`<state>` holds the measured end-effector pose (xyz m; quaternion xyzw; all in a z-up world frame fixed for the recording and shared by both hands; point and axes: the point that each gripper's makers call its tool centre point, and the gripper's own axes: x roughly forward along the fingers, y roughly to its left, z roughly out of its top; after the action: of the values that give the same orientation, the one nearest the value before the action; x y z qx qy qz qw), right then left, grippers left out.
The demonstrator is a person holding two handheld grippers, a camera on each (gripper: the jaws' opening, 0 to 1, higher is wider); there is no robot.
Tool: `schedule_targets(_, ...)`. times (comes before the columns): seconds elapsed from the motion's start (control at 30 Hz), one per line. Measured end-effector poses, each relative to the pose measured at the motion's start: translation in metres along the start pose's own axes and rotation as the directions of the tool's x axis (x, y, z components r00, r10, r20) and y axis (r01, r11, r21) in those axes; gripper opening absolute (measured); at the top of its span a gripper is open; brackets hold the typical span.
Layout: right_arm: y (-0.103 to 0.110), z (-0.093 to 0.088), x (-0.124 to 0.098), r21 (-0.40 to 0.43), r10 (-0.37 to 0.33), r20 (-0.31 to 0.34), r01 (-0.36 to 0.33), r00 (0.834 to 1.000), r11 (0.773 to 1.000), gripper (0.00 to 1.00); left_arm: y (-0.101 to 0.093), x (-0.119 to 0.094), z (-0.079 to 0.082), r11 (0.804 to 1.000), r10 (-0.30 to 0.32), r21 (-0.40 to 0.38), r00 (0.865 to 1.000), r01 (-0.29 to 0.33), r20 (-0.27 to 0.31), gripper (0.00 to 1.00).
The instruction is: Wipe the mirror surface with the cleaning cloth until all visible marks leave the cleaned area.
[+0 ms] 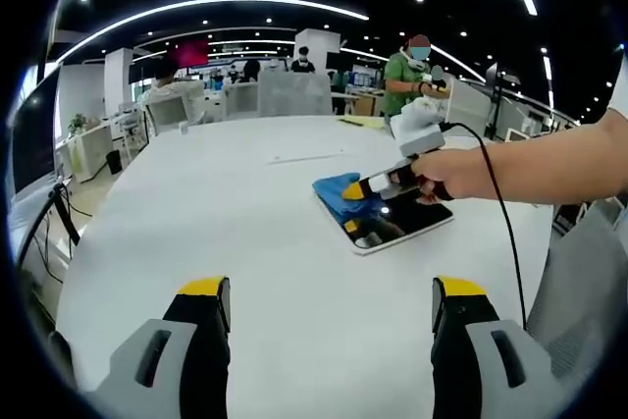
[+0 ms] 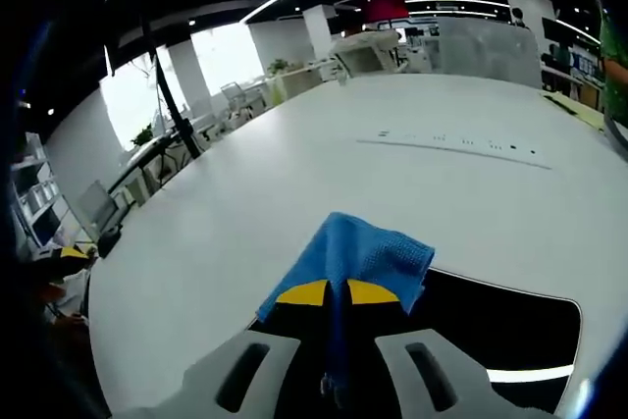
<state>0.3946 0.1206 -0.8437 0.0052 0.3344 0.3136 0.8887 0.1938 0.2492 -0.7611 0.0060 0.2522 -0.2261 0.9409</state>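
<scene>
Right gripper (image 2: 338, 293), fingers clamped on cloth (image 2: 365, 254), pressing it onto mirror (image 2: 510, 331) for wiping; left gripper (image 1: 332, 303), fingers apart, idle above bench (image 1: 245, 203).

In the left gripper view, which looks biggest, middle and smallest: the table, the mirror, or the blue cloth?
1. The table, far the biggest.
2. The mirror.
3. The blue cloth, smallest, though the right gripper holding it hides part, so it is a close call with the mirror.

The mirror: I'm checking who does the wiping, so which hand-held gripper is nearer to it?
Right. The right hand-held gripper is over the mirror, pinching the blue cloth on it. The left hand-held gripper is open, back over the bare table.
</scene>
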Motion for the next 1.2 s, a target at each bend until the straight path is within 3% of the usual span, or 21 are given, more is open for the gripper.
schedule_targets(0.8,0.002,-0.002,-0.002,-0.014,-0.001,-0.003,0.001,1.0,1.0,0.01,-0.003,-0.001,0.006,1.0,-0.002,0.009,1.0,0.002,0.011,0.85)
schedule_targets(1.2,0.014,-0.011,-0.012,-0.014,0.012,-0.014,-0.012,1.0,1.0,0.01,-0.005,0.0,0.007,1.0,-0.012,0.021,1.0,0.012,0.017,0.85)
